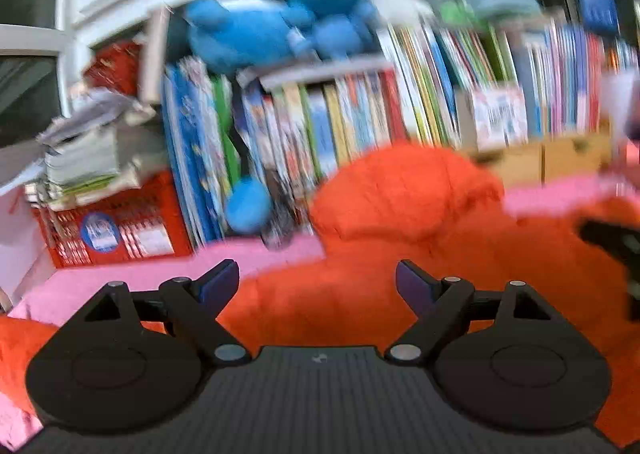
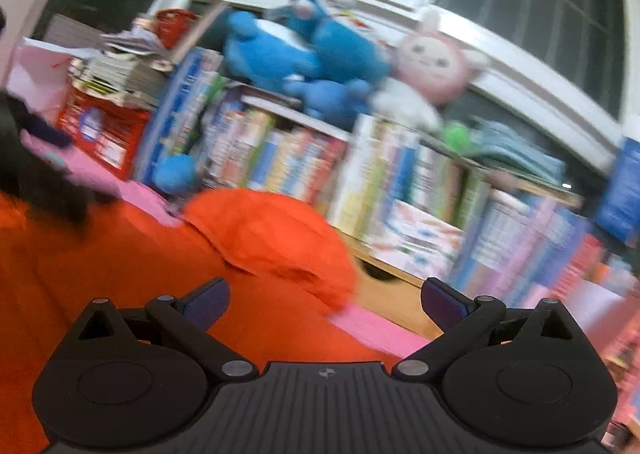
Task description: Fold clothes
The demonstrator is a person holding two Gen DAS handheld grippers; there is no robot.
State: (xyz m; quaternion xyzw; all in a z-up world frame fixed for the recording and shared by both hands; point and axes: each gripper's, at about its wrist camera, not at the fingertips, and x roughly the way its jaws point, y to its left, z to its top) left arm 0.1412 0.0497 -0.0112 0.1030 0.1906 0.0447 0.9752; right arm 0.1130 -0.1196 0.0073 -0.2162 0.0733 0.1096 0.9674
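A fuzzy orange garment lies bunched on a pink surface, with a hood-like hump at its far end. My left gripper hovers above the near part of it, jaws wide apart, nothing between the purple pads. In the right wrist view the same orange garment spreads from the left edge to the middle. My right gripper is open over its right edge, its fingers empty. The other gripper shows dark and blurred at the far left of that view. Both views are smeared by motion.
A bookshelf packed with colourful books stands just behind the pink surface. Blue plush toys and a pink-and-white plush sit on top. A red crate under stacked papers stands at the left. Windows run behind.
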